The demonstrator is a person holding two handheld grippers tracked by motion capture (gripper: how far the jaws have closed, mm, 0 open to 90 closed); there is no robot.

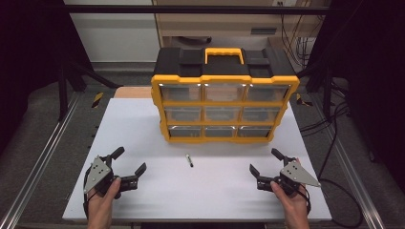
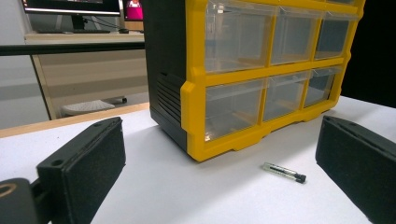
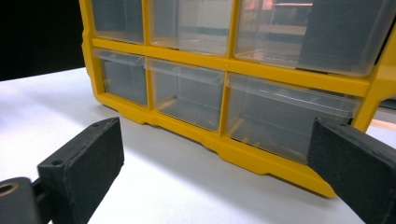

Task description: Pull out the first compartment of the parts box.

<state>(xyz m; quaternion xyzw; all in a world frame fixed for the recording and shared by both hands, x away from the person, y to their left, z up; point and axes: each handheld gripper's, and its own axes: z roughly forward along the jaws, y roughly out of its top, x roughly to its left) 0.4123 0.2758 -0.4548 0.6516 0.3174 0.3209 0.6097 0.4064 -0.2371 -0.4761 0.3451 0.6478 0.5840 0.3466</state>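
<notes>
So the thing in play looks like the small clear tube with a black cap (image 1: 189,160), lying flat on the white worktop (image 1: 143,119) just in front of the bottom middle drawer of the cabinet, a bit nearer to us than the cabinet's yellow foot. From the left gripper view it's sitting loose (image 2: 284,171), touching nothing, cap end pointing away from the cabinet.

Behind it stands the yellow-and-black plastic drawer cabinet with nine clear drawers (image 1: 224,105), three rows of three, carry handle on top. All the drawers look pushed in, and as far as I can tell they're empty, though the glare makes that hard to swear to.

Left claw (image 1: 129,161) sits at the near left of the worktop, jaws spread wide, nothing between them. Right claw (image 1: 266,162) mirrors it at the near right, also wide apart and empty. Both are well apart from the tube.

My read: basically nothing's done yet. No drawer pulled out, tube not picked up. Everything's left — grab the tube, open a drawer, drop it in, close up, if that's the plan.
</notes>
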